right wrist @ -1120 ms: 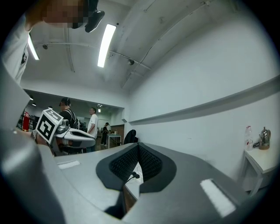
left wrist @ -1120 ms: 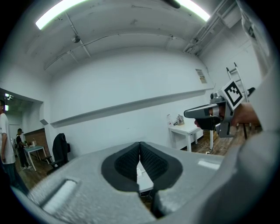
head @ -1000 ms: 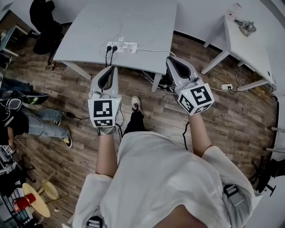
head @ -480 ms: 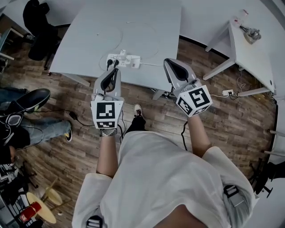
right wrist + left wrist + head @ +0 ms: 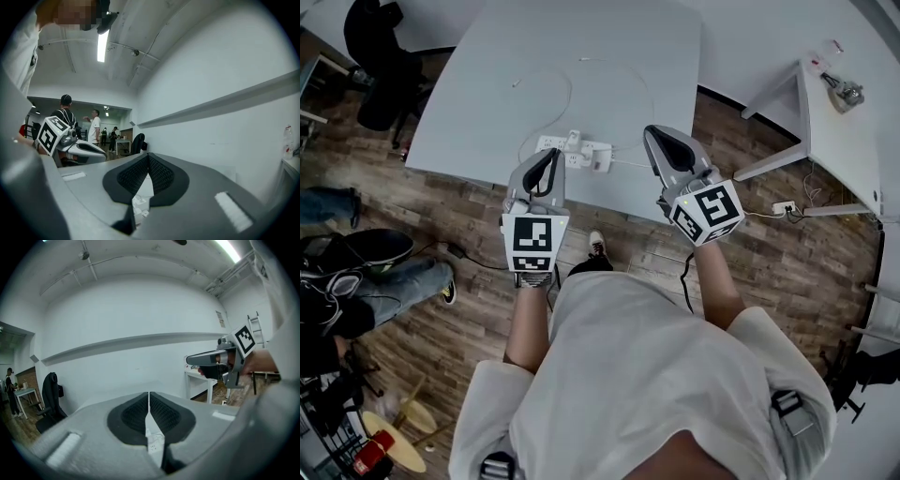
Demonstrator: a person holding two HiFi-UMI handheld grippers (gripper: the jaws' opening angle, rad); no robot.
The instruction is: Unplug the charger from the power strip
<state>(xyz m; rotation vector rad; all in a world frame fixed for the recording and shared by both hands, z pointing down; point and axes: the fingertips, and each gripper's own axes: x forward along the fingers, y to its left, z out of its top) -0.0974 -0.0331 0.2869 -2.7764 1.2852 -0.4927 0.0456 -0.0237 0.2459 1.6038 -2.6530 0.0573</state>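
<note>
You're holding the left gripper (image 5: 547, 161) clenched and empty. Its own view is showing the pads (image 5: 136, 413) pressing together, with the power strip (image 5: 565, 144) peeking beneath. Only the head view is showing the white charger (image 5: 600, 157) sitting at the strip's right end, by the table (image 5: 487, 84)'s near edge. The right gripper (image 5: 662, 141) is hovering clenched too, gripping nothing.

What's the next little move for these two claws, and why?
Probably open the left claw and lower it toward the power strip on the table. It is shut and empty, it is the claw nearest the strip, and nothing is gripped yet.
</note>
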